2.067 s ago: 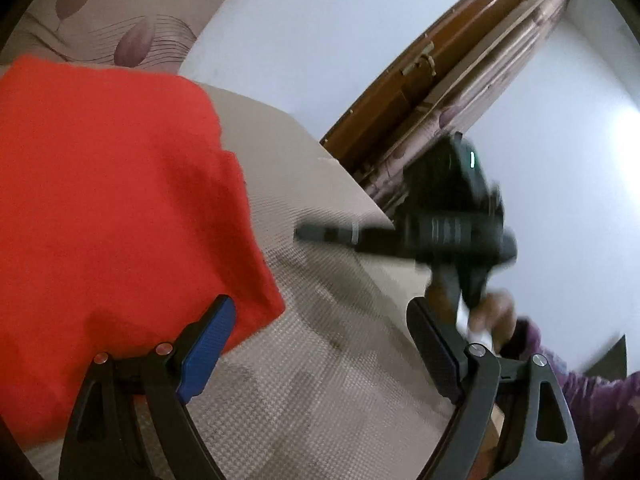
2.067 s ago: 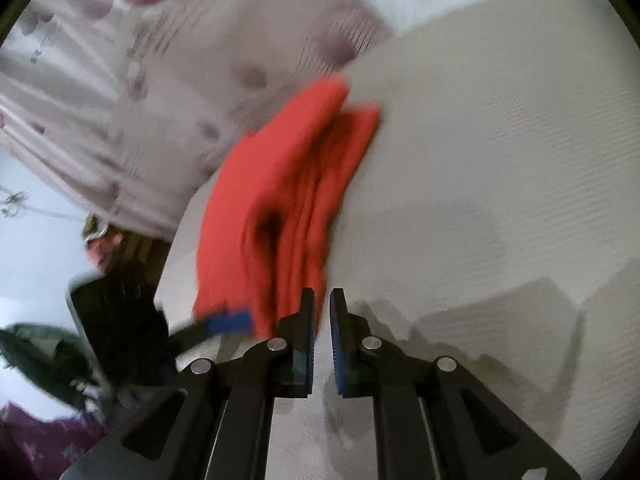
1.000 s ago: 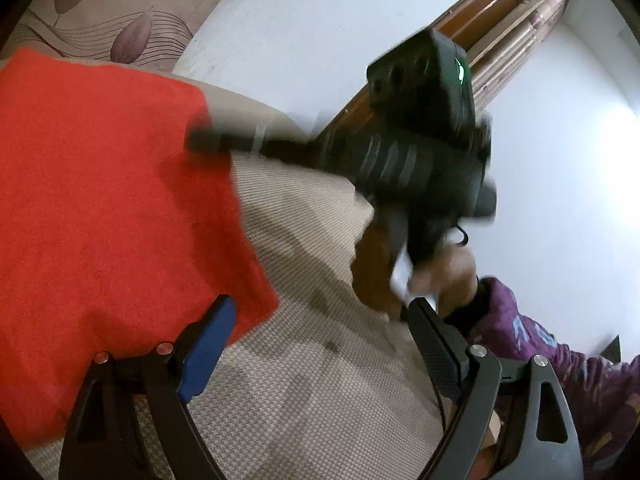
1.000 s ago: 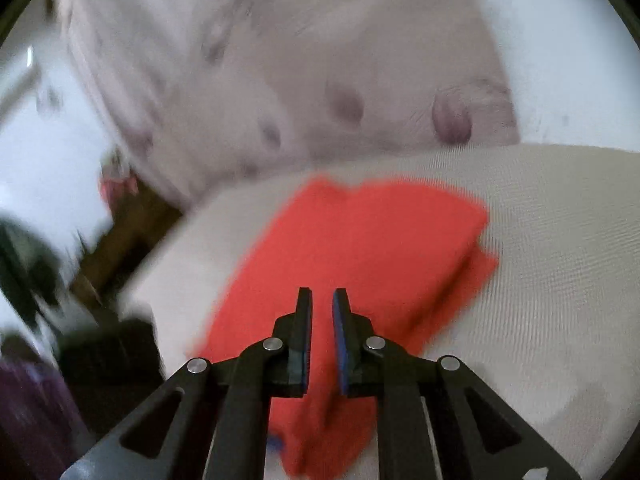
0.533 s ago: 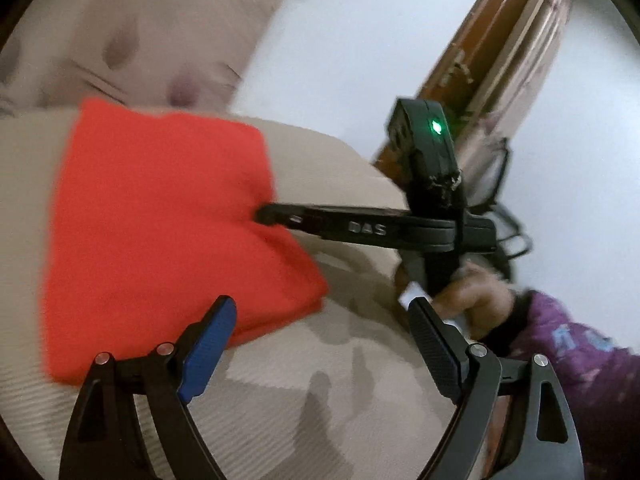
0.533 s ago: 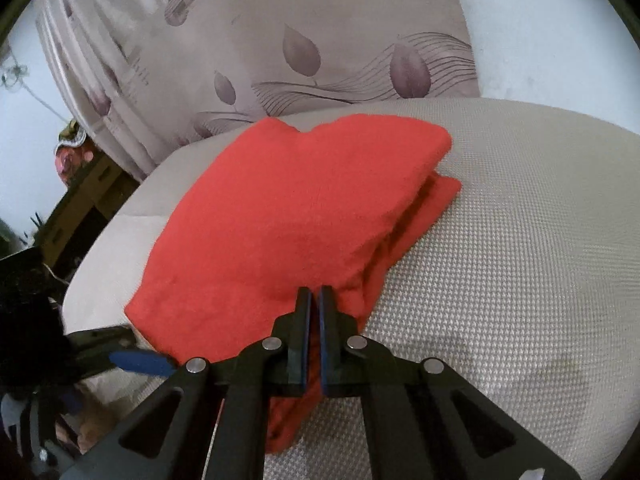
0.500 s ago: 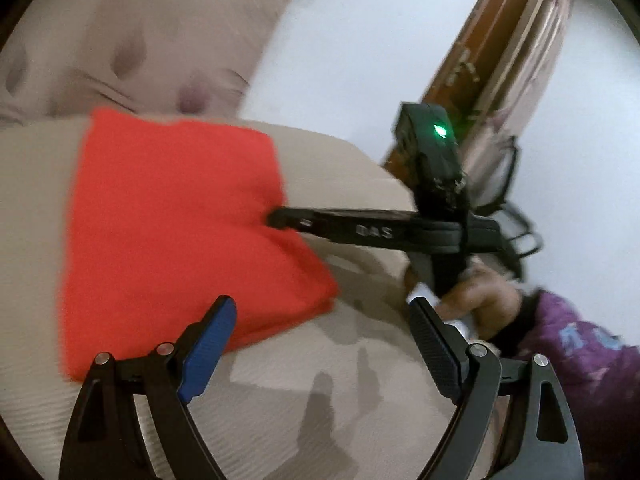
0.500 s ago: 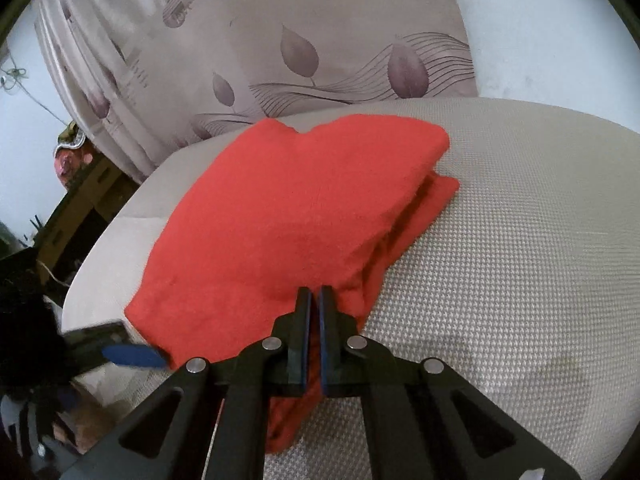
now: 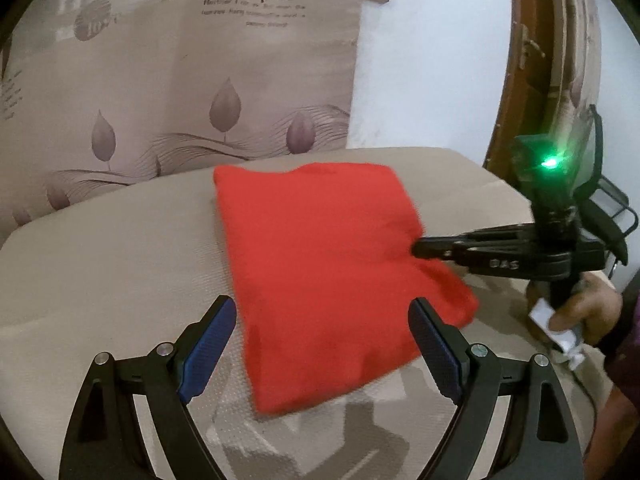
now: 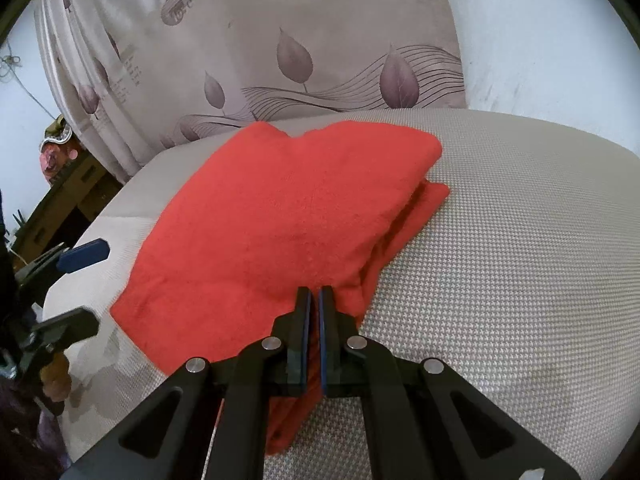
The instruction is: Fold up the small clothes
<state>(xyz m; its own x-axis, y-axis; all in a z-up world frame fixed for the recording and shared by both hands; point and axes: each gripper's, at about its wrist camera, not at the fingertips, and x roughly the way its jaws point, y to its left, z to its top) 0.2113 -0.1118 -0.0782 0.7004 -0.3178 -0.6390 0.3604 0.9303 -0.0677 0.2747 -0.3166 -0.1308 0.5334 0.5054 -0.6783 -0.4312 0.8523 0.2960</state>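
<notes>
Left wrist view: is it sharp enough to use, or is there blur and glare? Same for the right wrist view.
Left wrist view: the red cloth is smeared at its right and lower edges, the green light on the right gripper flares, and the door frame bows. Right wrist view: sharp, the cushion weave is crisp, soft shadows lie lower left, and the edges are bent by the fisheye.

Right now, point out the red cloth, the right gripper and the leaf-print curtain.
red cloth (image 10: 280, 216), right wrist view, middle of its top folded layer.
right gripper (image 9: 416, 249), left wrist view, its shut fingertips at the cloth's right edge.
leaf-print curtain (image 9: 180, 80), left wrist view, plain fabric above the leaves.
</notes>
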